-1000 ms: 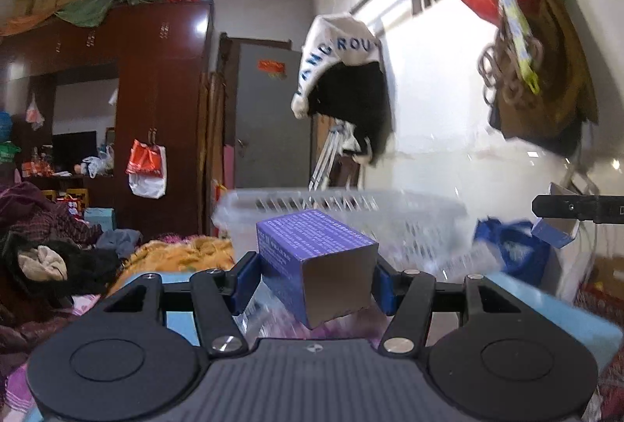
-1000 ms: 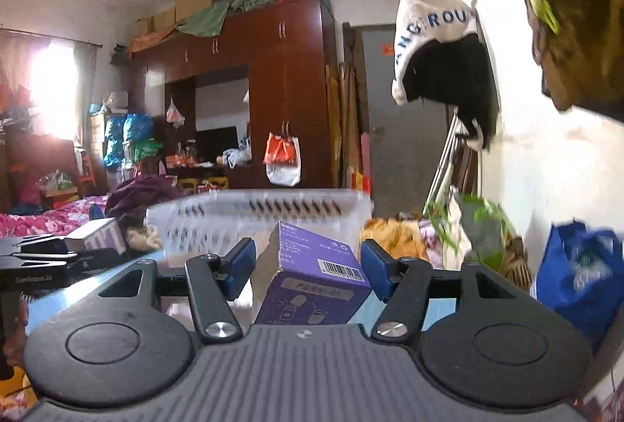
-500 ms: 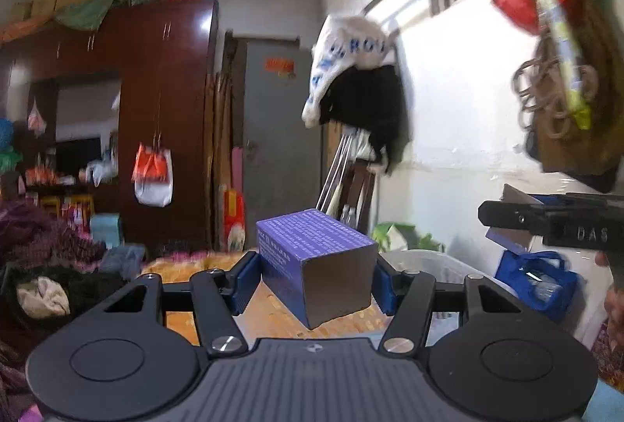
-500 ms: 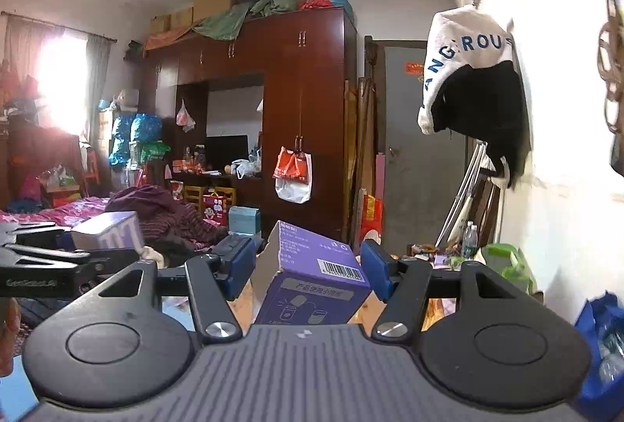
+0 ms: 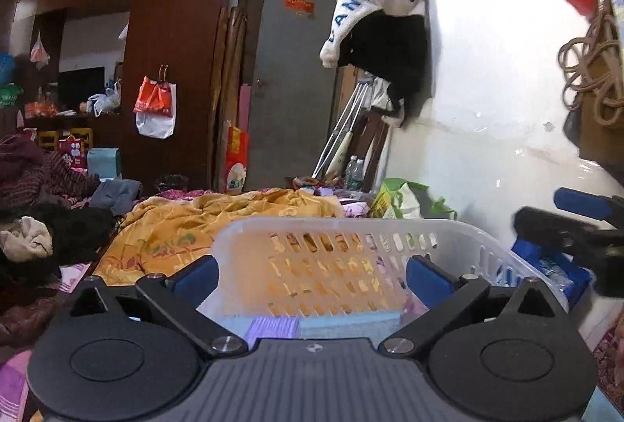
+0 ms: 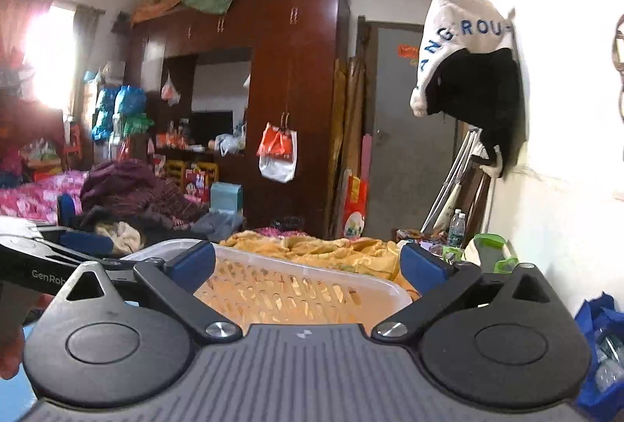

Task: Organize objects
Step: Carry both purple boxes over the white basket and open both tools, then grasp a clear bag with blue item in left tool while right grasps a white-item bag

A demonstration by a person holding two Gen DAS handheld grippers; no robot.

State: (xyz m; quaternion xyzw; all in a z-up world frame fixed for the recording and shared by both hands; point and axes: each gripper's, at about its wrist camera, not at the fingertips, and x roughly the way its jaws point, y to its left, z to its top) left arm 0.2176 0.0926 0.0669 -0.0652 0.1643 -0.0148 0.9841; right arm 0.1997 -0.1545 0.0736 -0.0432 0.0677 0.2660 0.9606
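A white slotted plastic basket (image 5: 351,258) stands right in front of both grippers, also low in the right wrist view (image 6: 304,289). My left gripper (image 5: 310,279) is over its near side, jaws opening wide with nothing between the blue pads. Below it, the top of a purple box (image 5: 273,326) shows inside the basket. My right gripper (image 6: 308,264) is likewise opening and holds nothing; its purple box is out of sight. The right gripper's fingers (image 5: 581,201) show at the right edge, the left gripper's fingers (image 6: 87,243) at the left edge.
A yellow quilt (image 5: 202,223) lies behind the basket on the bed. A blue bag (image 6: 600,328) sits low by the white wall (image 5: 487,102) on the right. Piled dark clothes (image 5: 43,227) lie to the left. A wardrobe (image 6: 288,102) and grey door stand at the back.
Both grippers held purple boxes before; now both sets of jaws stand wide apart and hold nothing. One box now lies in the basket, which has come back into view below the grippers.
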